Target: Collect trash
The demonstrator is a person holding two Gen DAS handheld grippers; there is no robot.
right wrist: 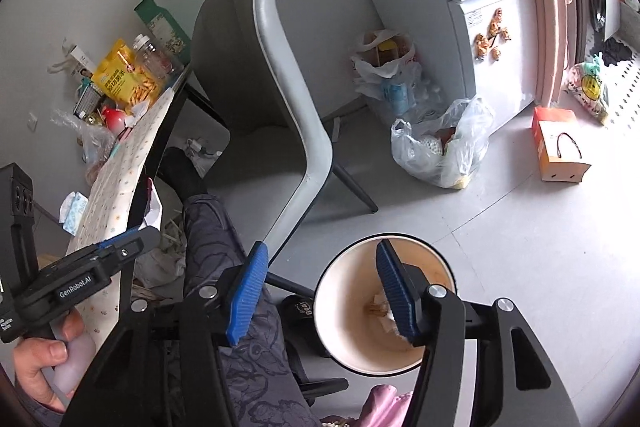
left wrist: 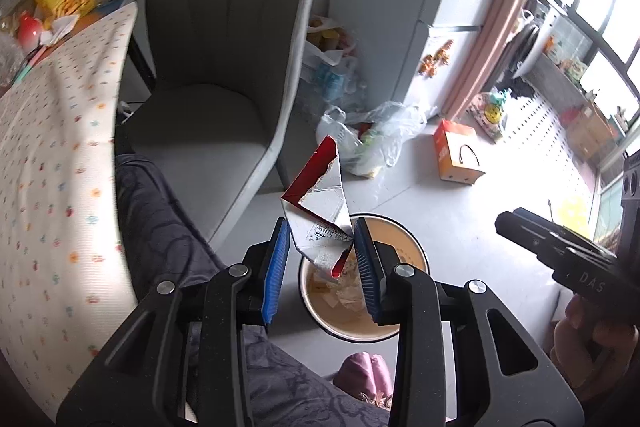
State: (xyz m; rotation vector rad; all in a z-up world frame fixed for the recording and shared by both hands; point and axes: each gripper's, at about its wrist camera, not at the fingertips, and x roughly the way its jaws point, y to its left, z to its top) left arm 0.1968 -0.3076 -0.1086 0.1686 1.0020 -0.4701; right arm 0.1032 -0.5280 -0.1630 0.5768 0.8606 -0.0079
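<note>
Hanging over the trash bin [left wrist: 404, 239], your left gripper [left wrist: 320, 267] has let go w/ jaws wide; the red-silver wrapper [left wrist: 320, 219] sits loose between them. Your right gripper [right wrist: 320, 291] is spread wide too, nothing inside.

Blue ribbed pads [left wrist: 276, 267] on the black left gripper [left wrist: 320, 267], and between them a wrapper [left wrist: 320, 211], silver with red edges. Below the wrapper, the bin [left wrist: 416, 255]: white rim, tan inside. Left of the bin, a grey chair [left wrist: 224, 47], then a white tablecloth [left wrist: 52, 167] dotted with small coloured prints. Right of the bin, an orange box [left wrist: 456, 151]. The right gripper [right wrist: 320, 291] is black with blue pads too.
</note>
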